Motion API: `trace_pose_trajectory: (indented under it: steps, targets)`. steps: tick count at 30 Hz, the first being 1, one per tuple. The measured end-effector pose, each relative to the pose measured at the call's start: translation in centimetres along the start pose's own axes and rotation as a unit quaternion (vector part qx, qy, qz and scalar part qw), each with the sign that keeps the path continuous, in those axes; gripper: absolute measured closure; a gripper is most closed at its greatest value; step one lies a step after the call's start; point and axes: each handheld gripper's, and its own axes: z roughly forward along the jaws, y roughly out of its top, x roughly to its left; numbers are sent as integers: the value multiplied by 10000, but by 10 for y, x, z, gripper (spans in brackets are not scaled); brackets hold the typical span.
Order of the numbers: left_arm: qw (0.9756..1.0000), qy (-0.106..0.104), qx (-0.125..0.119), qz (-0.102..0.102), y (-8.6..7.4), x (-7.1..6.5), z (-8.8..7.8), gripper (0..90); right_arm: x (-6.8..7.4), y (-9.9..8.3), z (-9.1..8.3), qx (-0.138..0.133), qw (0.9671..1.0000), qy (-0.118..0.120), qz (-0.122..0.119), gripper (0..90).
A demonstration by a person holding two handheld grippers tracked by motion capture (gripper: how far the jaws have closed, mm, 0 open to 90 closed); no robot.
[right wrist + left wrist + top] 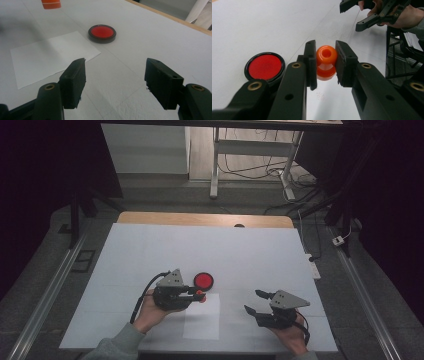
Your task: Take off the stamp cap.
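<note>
A small orange knob-shaped piece (326,62) with a hole in its top sits between the pads of my left gripper (325,50), which is shut on it. In the high view this gripper (200,295) hovers at the far left corner of a white paper sheet (202,317). Just beyond it lies a red disc in a black rim (203,280), flat on the table. My right gripper (252,300) stands open to the right of the paper with nothing between its fingers. From the right gripper view the red disc (102,33) lies ahead and the orange piece (51,4) hangs at the top left.
The table is covered in white (240,250), with a wooden edge (205,218) at the far side. Dark floor, metal rails and a desk frame with cables lie beyond. A person's hands and grey sleeve hold the grippers at the near edge.
</note>
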Motion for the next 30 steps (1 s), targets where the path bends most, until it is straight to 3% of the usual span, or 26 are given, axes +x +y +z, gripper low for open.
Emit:
trace_pose_trajectory:
  steps: [30]
  targets:
    - [10000,14,49,0,0,1,4,723,18,7,22,56,9995,279,-131,343]
